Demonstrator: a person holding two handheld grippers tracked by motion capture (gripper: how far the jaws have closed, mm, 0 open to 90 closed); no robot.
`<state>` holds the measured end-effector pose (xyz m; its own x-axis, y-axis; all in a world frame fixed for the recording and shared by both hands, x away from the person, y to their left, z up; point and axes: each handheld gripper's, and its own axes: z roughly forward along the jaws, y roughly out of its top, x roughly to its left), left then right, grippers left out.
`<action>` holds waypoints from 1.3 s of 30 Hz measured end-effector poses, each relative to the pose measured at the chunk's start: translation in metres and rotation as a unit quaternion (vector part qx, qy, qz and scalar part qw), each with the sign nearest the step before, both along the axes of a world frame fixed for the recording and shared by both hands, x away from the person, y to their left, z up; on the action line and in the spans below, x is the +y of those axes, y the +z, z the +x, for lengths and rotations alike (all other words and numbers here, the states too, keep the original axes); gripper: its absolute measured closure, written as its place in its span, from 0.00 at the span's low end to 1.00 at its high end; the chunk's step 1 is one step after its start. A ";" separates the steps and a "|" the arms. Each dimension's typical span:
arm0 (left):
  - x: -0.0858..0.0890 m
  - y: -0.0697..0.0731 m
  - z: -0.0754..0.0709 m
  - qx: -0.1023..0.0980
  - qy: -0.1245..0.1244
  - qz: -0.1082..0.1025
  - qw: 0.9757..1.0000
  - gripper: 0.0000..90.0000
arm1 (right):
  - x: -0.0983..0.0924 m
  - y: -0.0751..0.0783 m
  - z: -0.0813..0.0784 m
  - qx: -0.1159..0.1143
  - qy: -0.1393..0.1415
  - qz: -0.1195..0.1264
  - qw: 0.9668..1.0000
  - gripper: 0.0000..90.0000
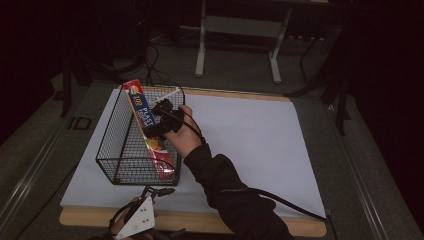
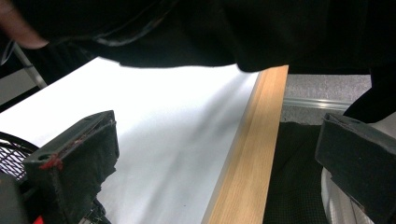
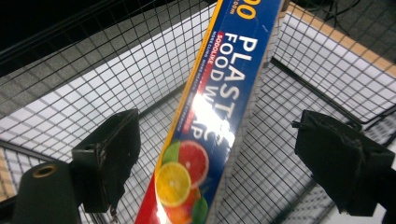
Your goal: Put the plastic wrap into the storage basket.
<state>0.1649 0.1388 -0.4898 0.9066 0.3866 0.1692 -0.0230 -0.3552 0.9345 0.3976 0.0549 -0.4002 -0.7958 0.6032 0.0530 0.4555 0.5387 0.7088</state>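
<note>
A long blue and red box of plastic food wrap (image 1: pixel 145 125) leans slantwise in a black wire basket (image 1: pixel 112 135) on the white sheet. In the right gripper view the box (image 3: pixel 215 107) runs between the two black jaws with gaps on both sides. My right gripper (image 3: pixel 219 163) is open, and it hangs over the basket's right side (image 1: pixel 159 117). My left gripper (image 1: pixel 159 191) rests at the table's near edge, just in front of the basket. Its jaws stand wide apart with nothing between them (image 2: pixel 217 154).
A white sheet (image 1: pixel 250 145) covers the wooden tabletop (image 2: pixel 252 154). A dark sleeve (image 1: pixel 230 195) reaches across the near part of the sheet. Grey floor, cables and a metal stand's legs (image 1: pixel 200 55) lie beyond the table's far edge.
</note>
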 end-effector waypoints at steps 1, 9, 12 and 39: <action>0.000 0.000 0.000 0.000 0.000 0.000 1.000 0.00 | -0.004 0.002 -0.002 -0.001 0.000 0.000 1.000 0.16; -0.002 -0.001 0.000 0.001 -0.001 0.003 1.000 0.00 | -0.033 0.011 -0.008 -0.020 -0.008 0.008 1.000 0.16; -0.002 -0.001 0.001 0.002 0.000 0.005 1.000 0.00 | -0.046 0.014 -0.010 -0.022 -0.010 0.019 1.000 0.16; -0.003 -0.002 0.001 0.003 0.002 0.010 1.000 0.00 | -0.165 0.004 -0.034 -0.055 -0.057 0.054 0.995 0.16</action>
<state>0.1659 0.1354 -0.4917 0.9057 0.3873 0.1721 -0.0165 -0.3735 0.9275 0.3639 -0.1104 -0.3964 -0.7267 0.6858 0.0390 0.4266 0.4061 0.8081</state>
